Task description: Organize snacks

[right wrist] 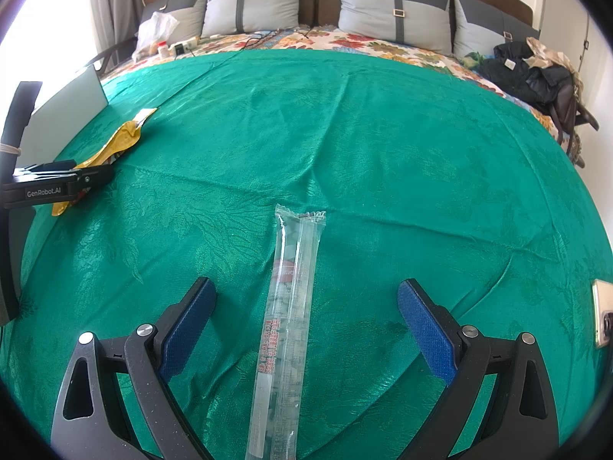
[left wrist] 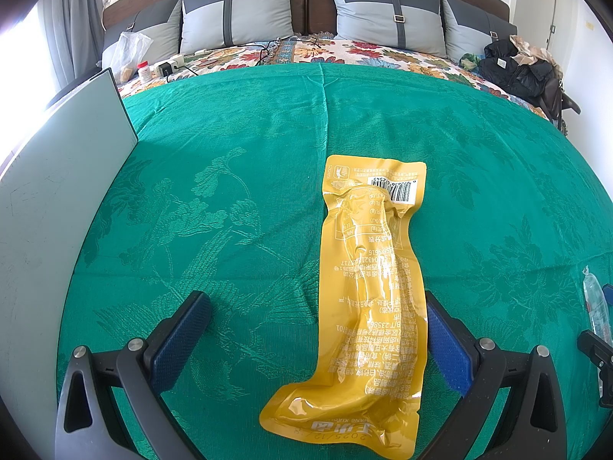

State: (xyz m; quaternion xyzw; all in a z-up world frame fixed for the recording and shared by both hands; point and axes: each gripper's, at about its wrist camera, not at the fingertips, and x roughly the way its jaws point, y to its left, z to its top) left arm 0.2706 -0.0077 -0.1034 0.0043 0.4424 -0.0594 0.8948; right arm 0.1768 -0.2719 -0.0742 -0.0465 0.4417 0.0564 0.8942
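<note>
A long yellow snack packet [left wrist: 373, 291] lies flat on the green cloth [left wrist: 230, 176], printed side up. My left gripper [left wrist: 318, 303] is open around its near half, and the packet lies close to the right finger. In the right wrist view the same yellow packet [right wrist: 115, 145] shows at far left, with the left gripper [right wrist: 82, 180] over it. A long clear snack sleeve with red print [right wrist: 285, 326] lies lengthwise between the fingers of my right gripper [right wrist: 306, 295], which is open and not touching it. The sleeve's end [left wrist: 595, 306] peeks in at the left wrist view's right edge.
A pale flat board [left wrist: 57, 199] stands along the left side of the cloth. A phone [right wrist: 603, 314] lies at the right edge. Beyond the cloth are grey pillows [left wrist: 383, 11], a plastic bag [left wrist: 130, 53], a power strip [left wrist: 168, 67] and dark clothes [left wrist: 517, 65].
</note>
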